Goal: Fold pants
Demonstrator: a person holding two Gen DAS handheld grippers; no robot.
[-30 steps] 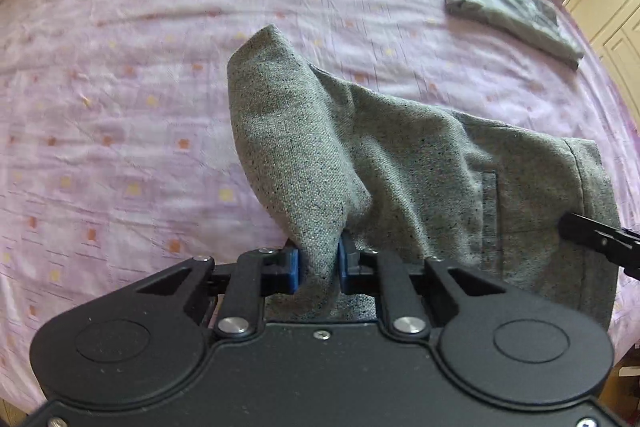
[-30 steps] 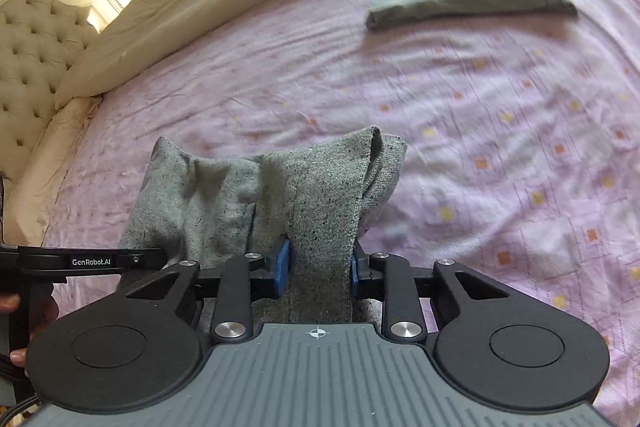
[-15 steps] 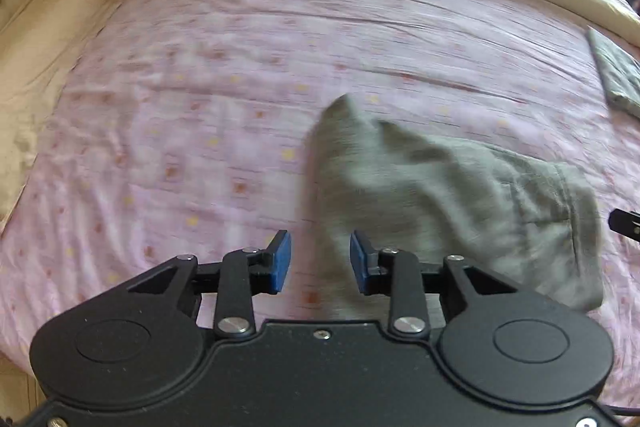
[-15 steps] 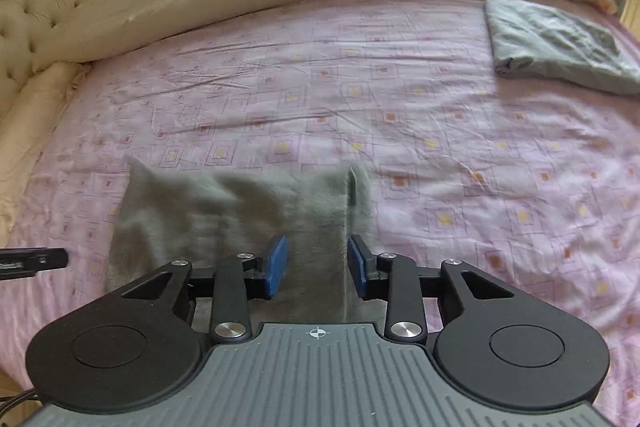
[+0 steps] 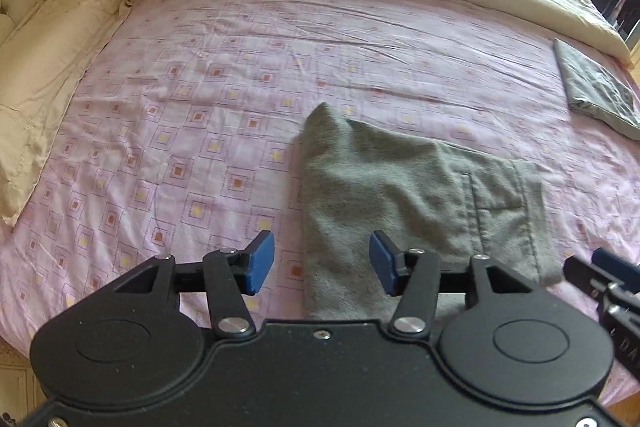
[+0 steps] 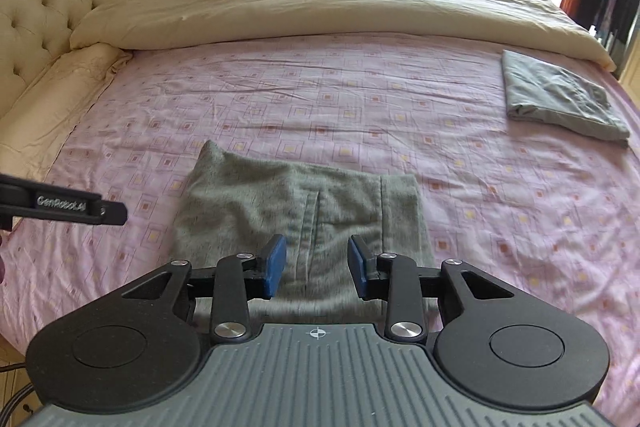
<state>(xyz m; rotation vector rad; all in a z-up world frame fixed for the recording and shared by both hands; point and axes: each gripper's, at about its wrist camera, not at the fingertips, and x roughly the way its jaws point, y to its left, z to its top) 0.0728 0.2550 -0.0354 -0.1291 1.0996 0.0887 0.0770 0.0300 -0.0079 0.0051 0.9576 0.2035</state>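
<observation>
Lying folded on the pink patterned bedsheet (image 5: 208, 75), the grey pants (image 5: 400, 187) sit free; left gripper (image 5: 322, 261), jaws just widened, and right gripper (image 6: 317, 265) both released.

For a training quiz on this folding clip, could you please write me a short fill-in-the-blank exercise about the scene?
1. The grey pants lie folded on a bed sheet whose colour is ____.
2. The left hand-held gripper has pads coloured ____.
3. The jaws of the right hand-held gripper are ____, holding nothing.
4. A second folded garment lies near the cream ____.

Missing words: pink; blue; open; duvet
</observation>
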